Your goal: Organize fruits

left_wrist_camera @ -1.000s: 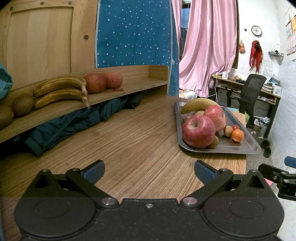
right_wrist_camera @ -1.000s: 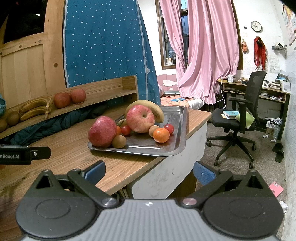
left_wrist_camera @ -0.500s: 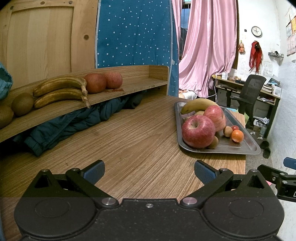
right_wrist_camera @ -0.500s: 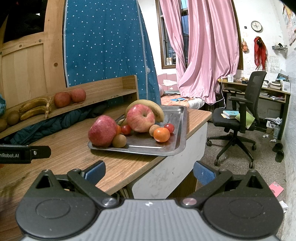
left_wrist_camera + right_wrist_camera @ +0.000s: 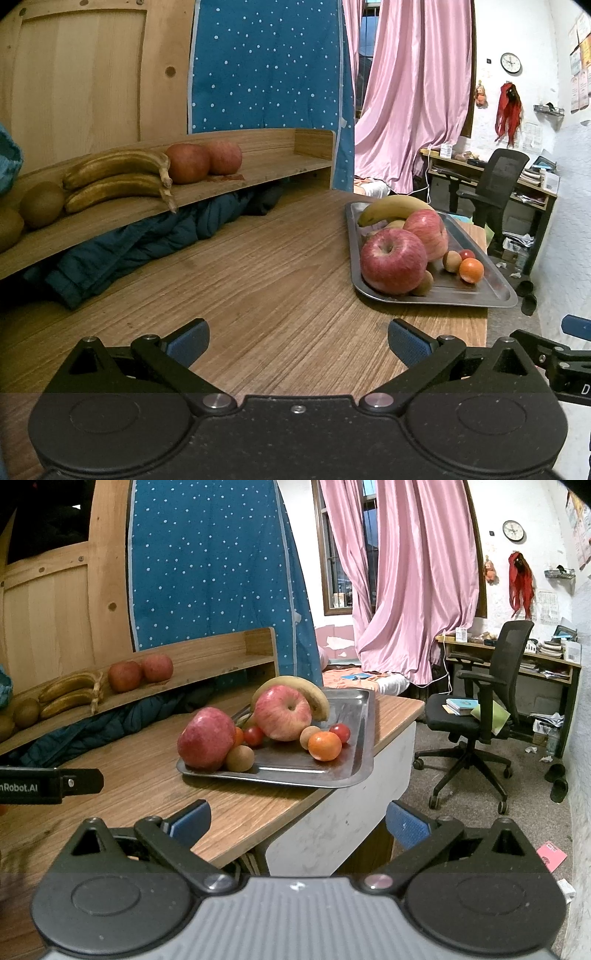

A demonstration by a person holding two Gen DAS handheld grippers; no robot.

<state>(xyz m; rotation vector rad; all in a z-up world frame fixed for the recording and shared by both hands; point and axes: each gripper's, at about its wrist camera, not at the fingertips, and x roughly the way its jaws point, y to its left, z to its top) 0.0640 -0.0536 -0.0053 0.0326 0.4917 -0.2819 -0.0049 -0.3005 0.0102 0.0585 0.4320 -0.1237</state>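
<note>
Both claws, left (image 5: 295,341) and right (image 5: 297,821), hang spread wide and empty above the table (image 5: 258,266). The tray (image 5: 360,716) sits near the table's right edge, its long axis running away from them; its banana (image 5: 295,686) arches behind the apples

A silver metal tray (image 5: 354,738) carries two red apples streaked with pale yellow (image 5: 282,712), a yellow banana (image 5: 314,692), a bright orange mandarin (image 5: 324,746) and small red cherry tomatoes (image 5: 340,732). The brown wood-grain bench (image 5: 240,288) lies under it. Behind hang a teal cloth dotted with white specks (image 5: 266,62) and a plain pink curtain (image 5: 417,92). Both tongs wear blue pads (image 5: 188,341) on black arms.
</note>
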